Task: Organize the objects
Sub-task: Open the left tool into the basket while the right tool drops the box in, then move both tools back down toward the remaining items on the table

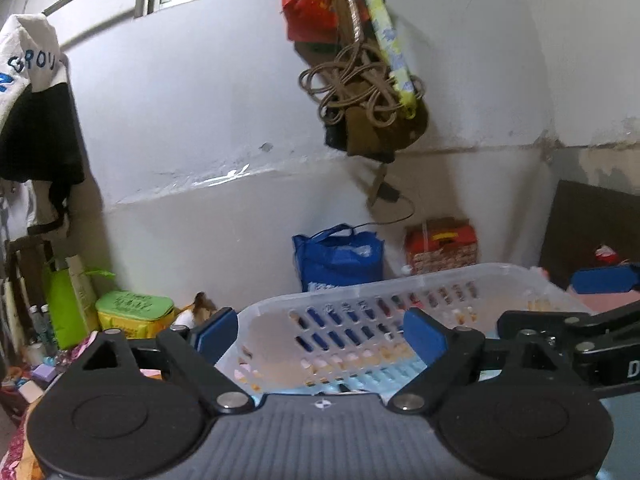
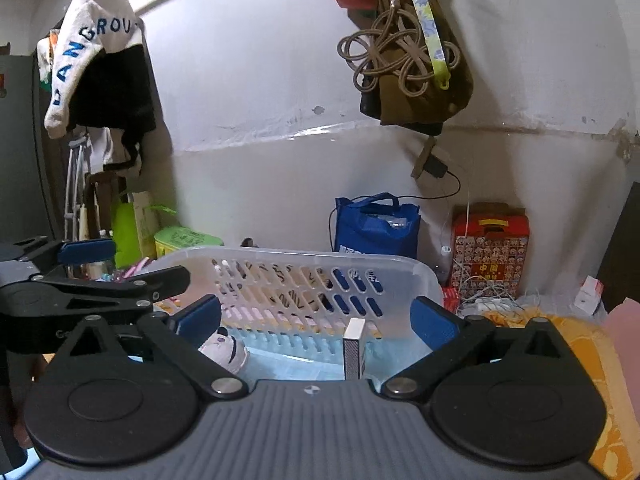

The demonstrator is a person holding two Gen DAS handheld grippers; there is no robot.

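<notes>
A clear plastic slotted basket (image 1: 400, 292) stands right in front of both grippers, also in the right wrist view (image 2: 304, 264). My left gripper (image 1: 320, 332) is open and empty, its blue pads on either side of the basket's near end. My right gripper (image 2: 316, 320) is open and empty at the basket's near rim. Inside the basket, a small upright box (image 2: 354, 350) with a grey textured side stands near the front, and a white item with dark marks (image 2: 226, 346) lies at the left. The right gripper's arm (image 1: 568, 328) shows at the right of the left wrist view.
A blue tote bag (image 2: 376, 226) and a red patterned box (image 2: 490, 248) stand against the white wall behind. A green box (image 1: 134, 312) and clutter sit at the left. Clothes (image 2: 100, 76) and a bundle of rope (image 2: 400, 56) hang on the wall. Tangled white cables (image 2: 492, 300) lie at the right.
</notes>
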